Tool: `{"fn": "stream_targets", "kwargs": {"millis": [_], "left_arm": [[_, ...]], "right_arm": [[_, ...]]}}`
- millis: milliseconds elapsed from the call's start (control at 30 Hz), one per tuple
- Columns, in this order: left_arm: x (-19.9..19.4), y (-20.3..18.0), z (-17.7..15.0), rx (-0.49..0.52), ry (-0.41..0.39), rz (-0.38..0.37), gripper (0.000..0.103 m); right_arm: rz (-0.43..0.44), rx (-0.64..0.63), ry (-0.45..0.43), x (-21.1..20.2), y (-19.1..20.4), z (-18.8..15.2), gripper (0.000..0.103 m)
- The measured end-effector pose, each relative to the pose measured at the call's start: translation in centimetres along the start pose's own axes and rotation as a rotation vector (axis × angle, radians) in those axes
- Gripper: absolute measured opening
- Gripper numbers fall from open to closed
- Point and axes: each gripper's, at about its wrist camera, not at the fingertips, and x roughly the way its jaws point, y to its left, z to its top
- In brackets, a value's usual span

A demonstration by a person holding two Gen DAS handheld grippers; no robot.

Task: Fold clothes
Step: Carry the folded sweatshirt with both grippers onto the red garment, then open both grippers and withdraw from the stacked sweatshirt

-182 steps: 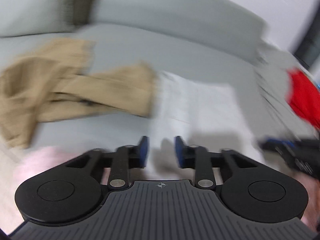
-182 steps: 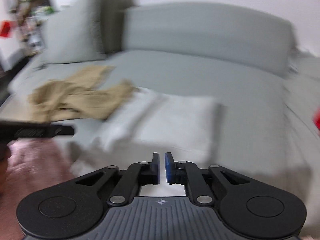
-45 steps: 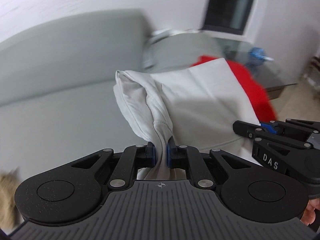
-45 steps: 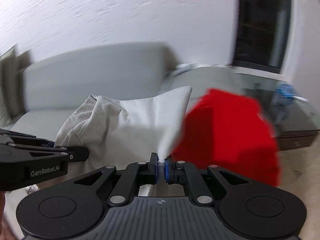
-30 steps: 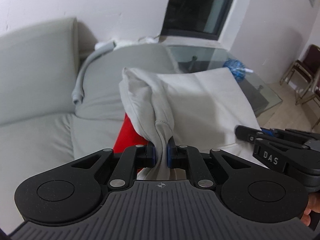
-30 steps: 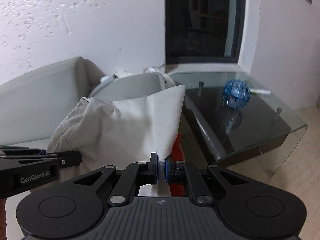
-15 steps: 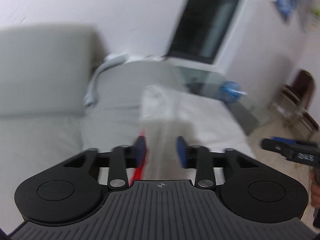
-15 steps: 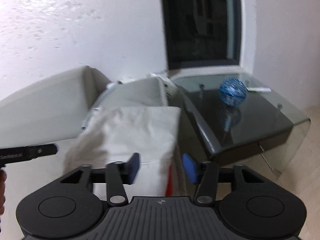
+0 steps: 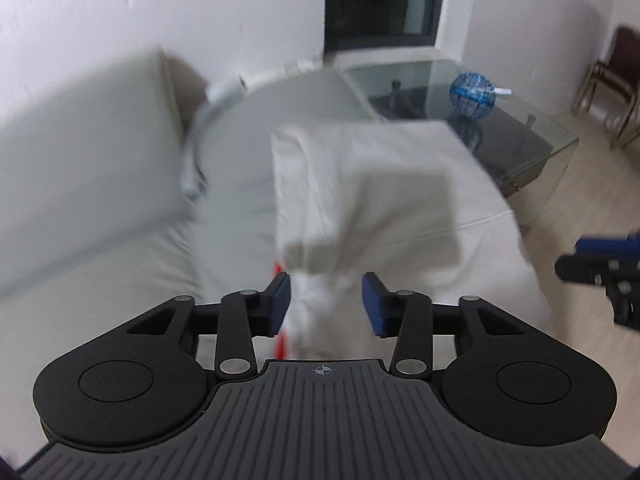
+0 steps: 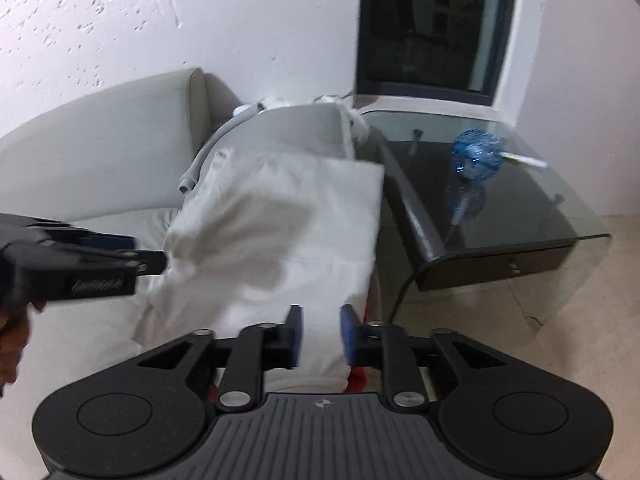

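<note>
A folded white garment (image 9: 384, 200) lies at the end of the grey sofa (image 9: 100, 168), on top of a red garment (image 10: 358, 380) of which only a strip shows. My left gripper (image 9: 326, 304) hovers just above the garment's near edge. Its jaws are opening and the blue pads stand clear of the cloth. In the right wrist view the white garment (image 10: 280, 232) fills the middle. My right gripper (image 10: 322, 334) is over its near hem, jaws opening, pads not pressing on the cloth. Each gripper shows at the edge of the other's view.
A dark glass side table (image 10: 500, 208) stands right of the sofa's end and carries a blue wire ball (image 10: 476, 160). A grey hose (image 10: 200, 160) runs between the backrest and the armrest. A dark window (image 10: 432, 24) is behind. Chairs (image 9: 616, 80) stand on the wooden floor far right.
Both grippers were shut on the white garment and carried it over the red one. They have let go, their jaws have spread, and both have drawn back and up.
</note>
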Motion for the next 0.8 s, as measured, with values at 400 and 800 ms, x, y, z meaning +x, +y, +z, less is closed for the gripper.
{"fn": "stream_targets", "kwargs": {"millis": [400, 800], "left_arm": [[-13.3, -1.2, -1.0, -0.058, -0.016, -0.015, 0.054], [-18.0, -0.8, -2.7, -0.104, 0.041, -0.018, 0.062]], "right_arm": [[-0.025, 0.003, 0.058, -11.8, 3.0, 0.6, 0.078], [-0.044, -0.014, 0.150, -16.2, 4.4, -0.1, 0.080]]}}
